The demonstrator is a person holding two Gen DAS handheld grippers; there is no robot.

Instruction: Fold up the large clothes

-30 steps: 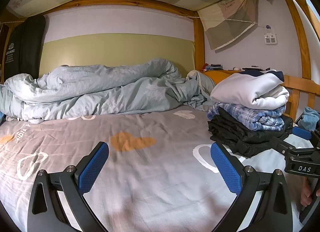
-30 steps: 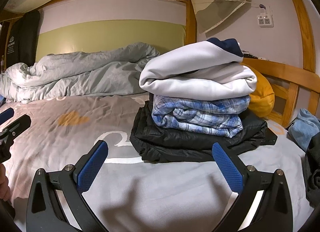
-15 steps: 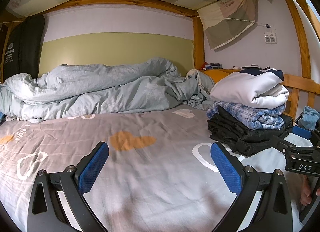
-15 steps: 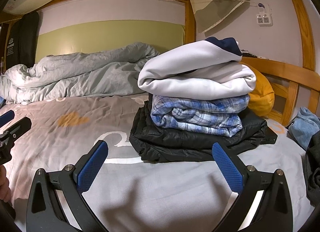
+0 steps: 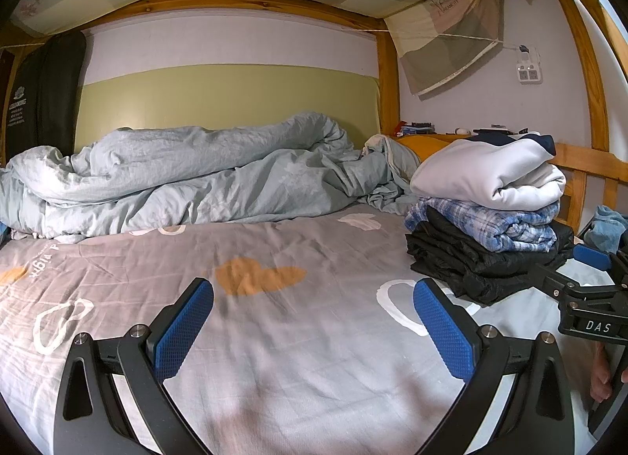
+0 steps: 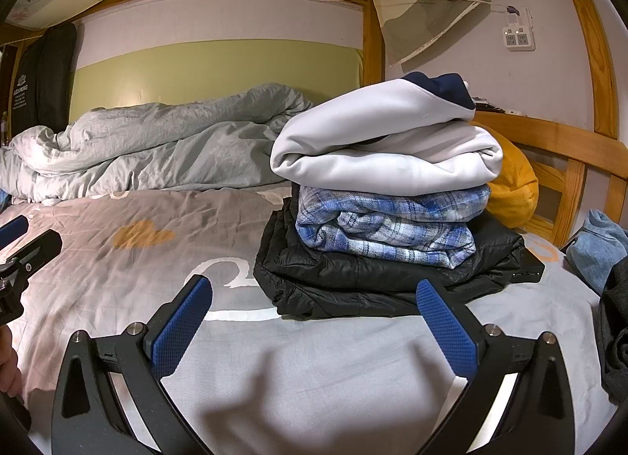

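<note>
Blue ribbed pads stand wide apart on both tools: the left gripper [image 5: 313, 323] hangs empty over bare grey sheet, and the right gripper [image 6: 314, 323] is just as open and empty, aimed at the pile of clothes.

From the right gripper outward, at about 12 o'clock and close ahead, sits the finished stack on the bed [image 6: 129, 259]: a black puffer jacket [image 6: 376, 274] at the bottom, a blue plaid shirt [image 6: 388, 223] on it, and a white sweatshirt with a navy trim [image 6: 384, 153] on top, all folded and squared. In the left wrist view the same stack lies at 2 o'clock.

Farther out at 3 o'clock, near the wooden rail, a light blue denim garment [image 6: 598, 247] lies crumpled, and a dark grey one [image 6: 616, 333] bunches at the frame edge. Beyond, at 11 o'clock, a pale quilt [image 6: 157, 145] is heaped against the wall.

I'd judge three pieces done, with those two loose ones likely left to fold.
</note>
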